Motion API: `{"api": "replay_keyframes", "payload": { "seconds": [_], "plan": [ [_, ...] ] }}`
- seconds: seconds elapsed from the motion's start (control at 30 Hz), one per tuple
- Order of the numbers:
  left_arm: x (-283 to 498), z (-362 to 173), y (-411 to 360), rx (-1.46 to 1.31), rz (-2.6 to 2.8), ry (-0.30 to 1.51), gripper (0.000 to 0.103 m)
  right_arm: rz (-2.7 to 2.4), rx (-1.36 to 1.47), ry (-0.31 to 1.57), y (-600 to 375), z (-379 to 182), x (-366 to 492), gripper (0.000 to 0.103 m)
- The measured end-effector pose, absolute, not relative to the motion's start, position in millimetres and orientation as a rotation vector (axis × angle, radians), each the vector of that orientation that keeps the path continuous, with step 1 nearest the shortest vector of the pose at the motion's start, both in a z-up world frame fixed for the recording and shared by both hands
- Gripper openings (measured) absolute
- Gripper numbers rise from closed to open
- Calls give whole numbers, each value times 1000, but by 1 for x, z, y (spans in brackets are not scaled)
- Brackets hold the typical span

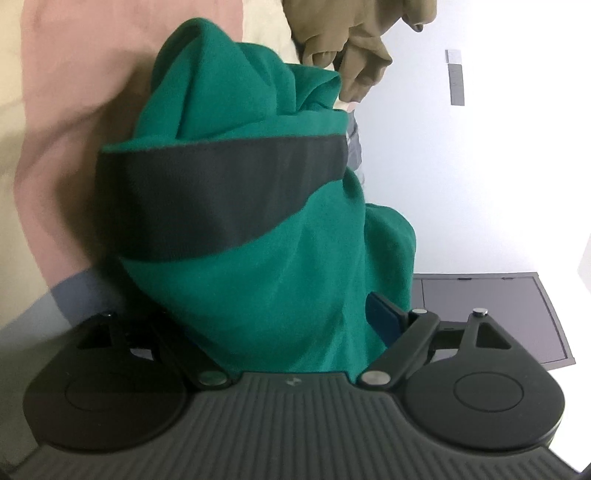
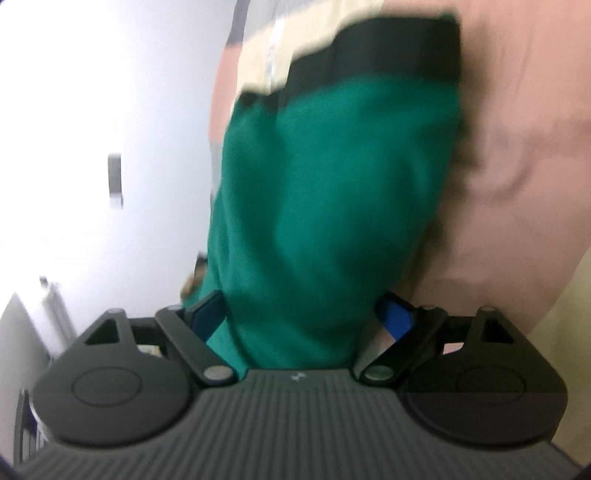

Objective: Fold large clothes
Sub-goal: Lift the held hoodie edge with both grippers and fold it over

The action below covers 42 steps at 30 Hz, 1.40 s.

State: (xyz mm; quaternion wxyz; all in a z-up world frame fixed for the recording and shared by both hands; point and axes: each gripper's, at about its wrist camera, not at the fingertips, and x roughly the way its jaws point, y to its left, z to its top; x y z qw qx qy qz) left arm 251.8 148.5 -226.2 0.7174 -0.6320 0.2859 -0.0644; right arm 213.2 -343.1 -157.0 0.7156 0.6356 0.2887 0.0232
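Observation:
A green fleece garment (image 1: 273, 280) with a dark grey band (image 1: 207, 199) hangs bunched from my left gripper (image 1: 266, 325), which is shut on it; the cloth hides most of the fingers, only a blue pad (image 1: 382, 317) shows. In the right wrist view the same green garment (image 2: 325, 206) with its dark band (image 2: 384, 51) hangs from my right gripper (image 2: 303, 321), shut on it between blue pads (image 2: 397, 319). That view is blurred.
A pink cloth surface (image 1: 74, 122) lies behind the garment, also in the right wrist view (image 2: 517, 166). A tan garment (image 1: 351, 40) and a cream one (image 1: 266, 33) sit beyond. A white wall (image 1: 480, 177) and a dark panel (image 1: 491, 314) are at right.

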Motion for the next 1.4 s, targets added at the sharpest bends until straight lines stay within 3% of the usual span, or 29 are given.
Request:
{"api": "replay_keyframes", "payload": {
  "seconds": [0.17,0.27,0.3,0.43,0.87,0.97,1.07,1.13,1.2,1.4],
  "plan": [
    [243,-221,150,-1304,-80,647,55,68,1402,658,-338,-163,231,89],
    [237,-210,150,-1240,-72,613,34,87,1296,651,-335,-150,240,67],
    [238,-202,147,-1212,-73,599,28,90,1261,637,-335,-143,240,53],
    [222,-181,144,-1118,-99,542,22,118,1098,612,-330,-116,233,35],
    [140,-87,139,-905,-127,613,22,183,981,615,-349,-59,166,32],
    [130,-86,137,-880,-133,627,23,198,967,628,-353,-53,140,35],
    [122,-101,138,-906,-116,671,31,195,971,655,-352,-64,136,40],
    [129,-110,141,-941,-132,697,53,194,991,689,-354,-71,136,50],
    [130,-114,144,-981,-160,697,61,213,1033,708,-356,-76,136,62],
    [123,-106,152,-1017,-212,626,64,275,1002,617,-352,-60,123,63]
  ]
}}
